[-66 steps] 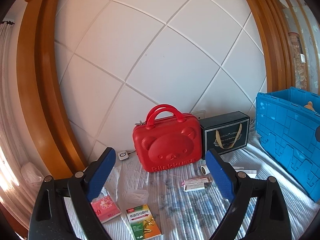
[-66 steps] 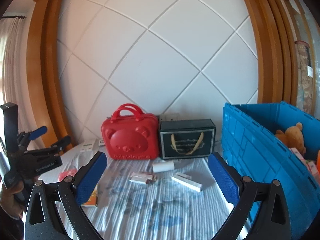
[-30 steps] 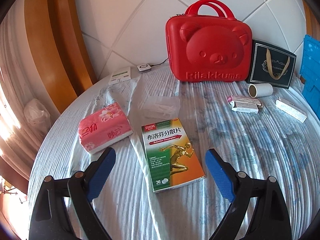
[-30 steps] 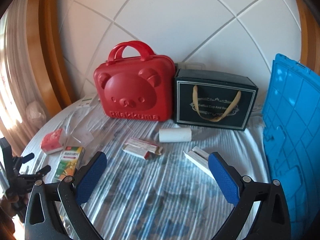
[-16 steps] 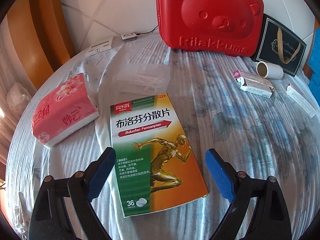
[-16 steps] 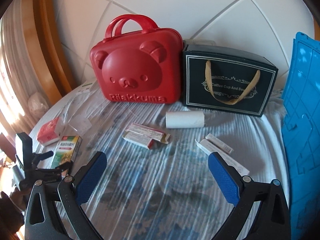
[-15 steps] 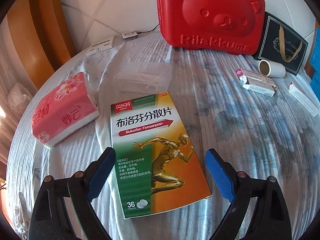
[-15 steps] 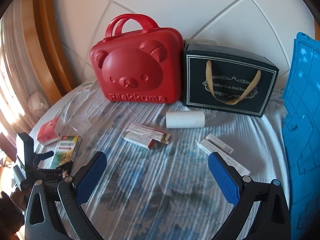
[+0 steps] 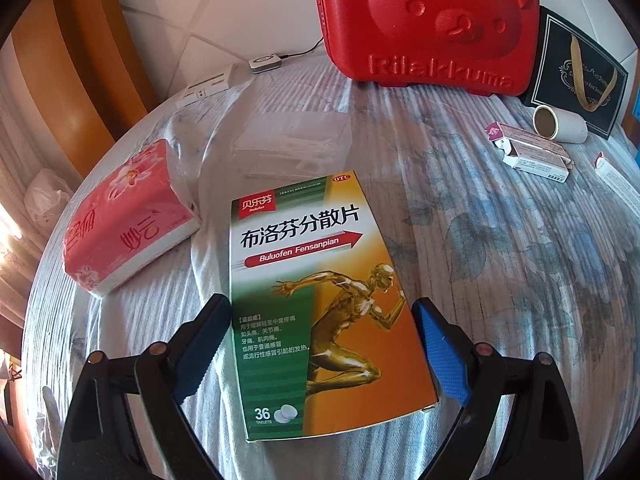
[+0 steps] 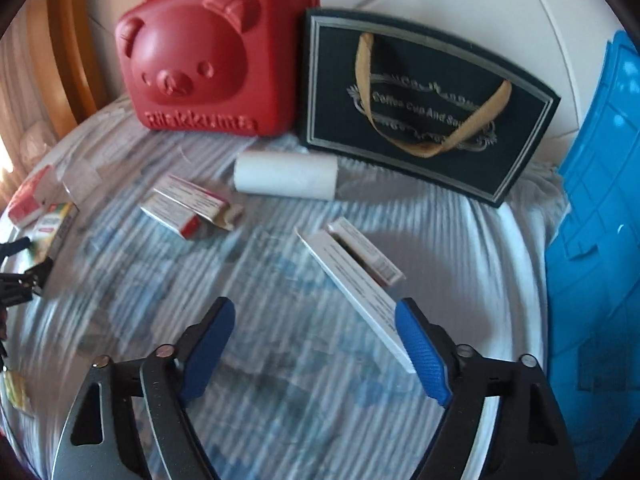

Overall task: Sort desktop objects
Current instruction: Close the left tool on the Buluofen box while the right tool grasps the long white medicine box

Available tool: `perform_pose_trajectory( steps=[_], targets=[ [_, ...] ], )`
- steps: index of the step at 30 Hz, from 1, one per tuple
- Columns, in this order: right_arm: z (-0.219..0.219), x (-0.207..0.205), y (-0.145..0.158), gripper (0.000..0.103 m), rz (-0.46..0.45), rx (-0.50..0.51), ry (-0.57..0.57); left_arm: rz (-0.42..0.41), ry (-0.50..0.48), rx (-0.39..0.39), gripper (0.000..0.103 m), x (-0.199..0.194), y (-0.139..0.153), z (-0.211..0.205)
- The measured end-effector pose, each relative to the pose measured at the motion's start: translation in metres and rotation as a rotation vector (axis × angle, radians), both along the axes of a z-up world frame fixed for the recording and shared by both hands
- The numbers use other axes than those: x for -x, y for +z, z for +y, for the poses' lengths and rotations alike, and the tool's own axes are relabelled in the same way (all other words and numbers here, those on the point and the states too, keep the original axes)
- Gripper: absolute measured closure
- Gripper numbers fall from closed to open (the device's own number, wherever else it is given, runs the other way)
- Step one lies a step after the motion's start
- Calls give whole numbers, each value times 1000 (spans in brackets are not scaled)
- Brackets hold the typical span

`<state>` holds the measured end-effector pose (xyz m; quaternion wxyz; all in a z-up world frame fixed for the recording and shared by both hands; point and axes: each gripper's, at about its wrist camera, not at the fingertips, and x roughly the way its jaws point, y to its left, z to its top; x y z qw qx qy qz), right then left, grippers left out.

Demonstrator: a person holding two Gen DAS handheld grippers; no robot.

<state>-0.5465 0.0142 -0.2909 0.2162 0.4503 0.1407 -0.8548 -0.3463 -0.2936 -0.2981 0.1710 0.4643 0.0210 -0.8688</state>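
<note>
Change since earlier frame: we note both grippers have come lower and closer to their boxes.
Left gripper (image 9: 322,322): fingers apart, straddling the medicine box (image 9: 320,304), lower centre.
Right gripper (image 10: 314,326): fingers apart; white carton (image 10: 354,284) by the right finger.
Risk: we judge the flat box may slide on the desk cloth (image 9: 500,260); the off-centre carton may pivot.

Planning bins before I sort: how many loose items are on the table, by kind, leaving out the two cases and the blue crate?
Large tablet box: 1
Small cartons: 4
Tissue pack: 1
White roll: 1
Clear plastic box: 1
Small white devices: 2
Total: 10
</note>
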Motion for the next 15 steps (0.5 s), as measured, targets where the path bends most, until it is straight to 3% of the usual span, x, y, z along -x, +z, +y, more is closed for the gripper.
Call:
perform_pose_trajectory(
  steps=[2, 8, 11, 12, 13, 15],
  targets=[
    [8, 12, -13, 31, -23, -27, -7, -6, -1, 6, 11, 0, 0, 1],
    [15, 40, -44, 32, -48, -113, 25, -17, -3, 19, 11, 1, 0, 2],
    [24, 47, -49, 59, -87, -80, 10, -21, -8, 24, 11, 1, 0, 3],
    [27, 47, -48, 77, -108, -66, -1, -16, -14, 16, 11, -1, 0, 2],
    [27, 44, -47, 83, -120, -72, -14, -7, -24, 7, 12, -3, 1, 3],
    [28, 32, -41, 83, -127, -43, -23, -2, -46, 21, 15, -7, 2, 7]
  ],
)
